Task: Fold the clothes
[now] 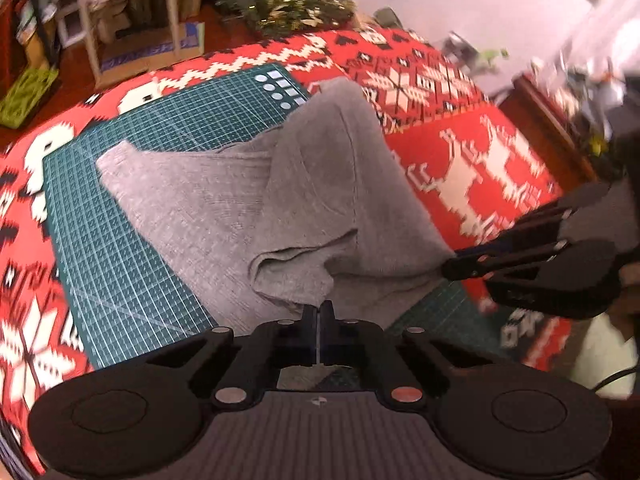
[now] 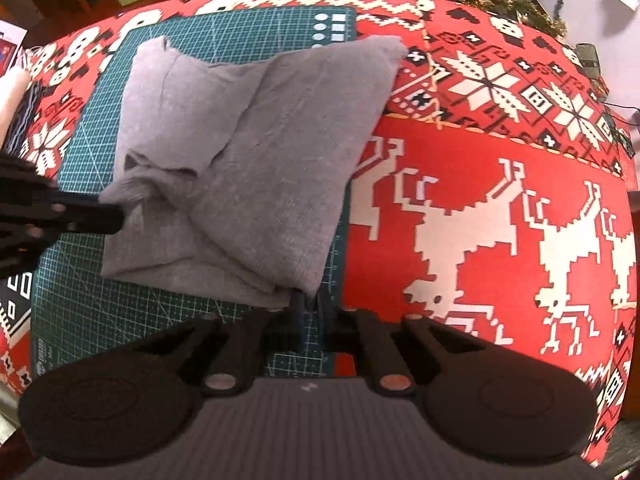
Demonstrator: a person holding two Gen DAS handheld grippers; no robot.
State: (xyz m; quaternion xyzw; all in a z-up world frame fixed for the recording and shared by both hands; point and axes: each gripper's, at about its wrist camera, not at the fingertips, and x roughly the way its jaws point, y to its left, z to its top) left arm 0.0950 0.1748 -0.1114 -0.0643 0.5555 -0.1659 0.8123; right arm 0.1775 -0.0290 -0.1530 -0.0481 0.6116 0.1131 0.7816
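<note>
At bottom centre of the left wrist view, left gripper [image 1: 319,308] pinched together on a raised fold of the grey garment [image 1: 240,208]. At bottom centre of the right wrist view, right gripper [image 2: 310,300] clamped on the garment's near corner. Beyond, grey cloth lying mid-frame, half-folded on the green cutting mat [image 2: 100,312]. Farther out, red patterned tablecloth [image 2: 480,152] reaching to upper right.

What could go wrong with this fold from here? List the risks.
1. Both claws, left and right, pinch only the near edge of the grey garment; it could slip free.
2. The lifted layer sags and bunches, so the fold may land creased.
3. The garment's far corner overhangs the green cutting mat and may drag on the red tablecloth.
</note>
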